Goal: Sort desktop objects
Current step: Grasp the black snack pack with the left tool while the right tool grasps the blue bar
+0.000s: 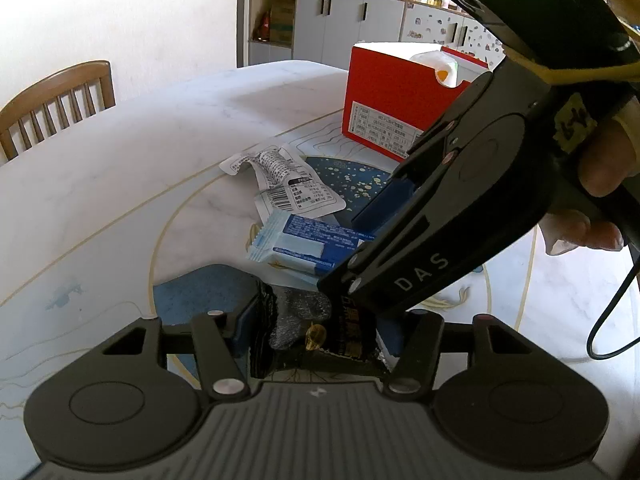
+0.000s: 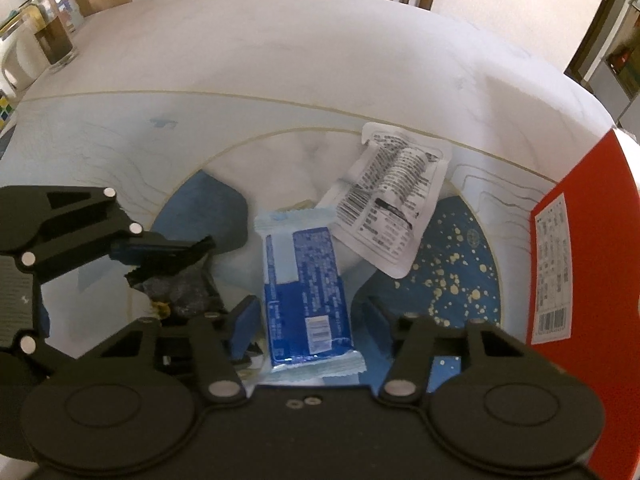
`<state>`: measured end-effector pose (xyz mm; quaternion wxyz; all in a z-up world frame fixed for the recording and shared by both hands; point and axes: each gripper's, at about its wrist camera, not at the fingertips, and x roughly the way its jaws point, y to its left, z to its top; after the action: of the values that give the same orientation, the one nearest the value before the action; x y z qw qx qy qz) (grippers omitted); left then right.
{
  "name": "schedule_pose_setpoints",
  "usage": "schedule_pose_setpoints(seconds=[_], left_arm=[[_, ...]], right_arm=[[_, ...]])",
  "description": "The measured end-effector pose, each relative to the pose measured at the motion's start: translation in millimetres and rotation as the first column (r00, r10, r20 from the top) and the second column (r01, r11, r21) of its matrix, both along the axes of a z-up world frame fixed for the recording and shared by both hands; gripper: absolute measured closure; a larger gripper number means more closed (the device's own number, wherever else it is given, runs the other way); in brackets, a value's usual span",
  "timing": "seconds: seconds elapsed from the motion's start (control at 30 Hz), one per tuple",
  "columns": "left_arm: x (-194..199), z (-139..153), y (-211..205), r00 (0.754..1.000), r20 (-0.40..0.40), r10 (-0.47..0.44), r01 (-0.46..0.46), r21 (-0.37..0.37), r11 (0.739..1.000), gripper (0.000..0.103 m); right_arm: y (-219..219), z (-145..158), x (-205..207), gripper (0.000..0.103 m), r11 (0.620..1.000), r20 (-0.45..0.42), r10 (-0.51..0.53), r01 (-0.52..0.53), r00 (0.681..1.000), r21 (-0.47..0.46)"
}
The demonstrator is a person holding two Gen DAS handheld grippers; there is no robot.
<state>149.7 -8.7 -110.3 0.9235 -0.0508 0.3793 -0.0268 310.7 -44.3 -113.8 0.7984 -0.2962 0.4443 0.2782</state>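
Three packets on the table: left hand-held gripper grasping one black packet, right hand-held gripper astride one blue packet, unclenched.

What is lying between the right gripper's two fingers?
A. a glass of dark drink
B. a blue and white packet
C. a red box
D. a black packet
B: in the right wrist view the blue and white packet lies on the table between the right gripper fingers.

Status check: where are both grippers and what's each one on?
Left gripper shut on black snack packet. Right gripper astride blue wafer packet, pads not visibly pressing. White sachet overlaps its far end. Red box alongside.
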Motion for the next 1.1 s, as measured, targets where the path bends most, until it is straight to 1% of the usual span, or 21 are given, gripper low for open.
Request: schedule_pose_setpoints(seconds=[0.1,0.13,0.17,0.27,0.47,0.93,1.1], left_arm=[[-1,1,1,1.000,0.004,0.005,-0.005,-0.015,1.000,0.046],[-2,1,1,1.000,0.005,0.007,-0.007,-0.017,1.000,0.046],[-3,2,1,1.000,0.008,0.012,-0.011,-0.016,1.000,0.046],[-6,4,4,1.000,0.011,0.023,-0.023,-0.027,0.999,0.047],[-11,9,10,0.999,0.015,0.049,-0.048,-0.055,0.997,0.047],[-23,33,10,0.995,0.045,0.090,-0.086,-0.076,0.993,0.047],[-25,42,8,0.993,0.030,0.116,-0.113,-0.088,0.990,0.047]], right_arm=[[1,-1,-1,0.054,1.000,0.004,0.002,-0.002,1.000,0.004],[1,0,-2,0.060,1.000,0.007,0.004,-0.004,1.000,0.004],[2,-1,-2,0.063,1.000,0.011,0.008,-0.008,1.000,0.000],[3,-1,-3,0.065,1.000,0.015,0.014,-0.014,1.000,-0.011],[0,3,-4,0.066,1.000,0.029,0.008,-0.008,1.000,-0.019],[-15,28,-14,0.066,1.000,0.057,-0.002,0.001,0.998,0.013],[-22,40,-19,0.066,0.999,0.070,-0.001,-0.002,0.998,0.033]])
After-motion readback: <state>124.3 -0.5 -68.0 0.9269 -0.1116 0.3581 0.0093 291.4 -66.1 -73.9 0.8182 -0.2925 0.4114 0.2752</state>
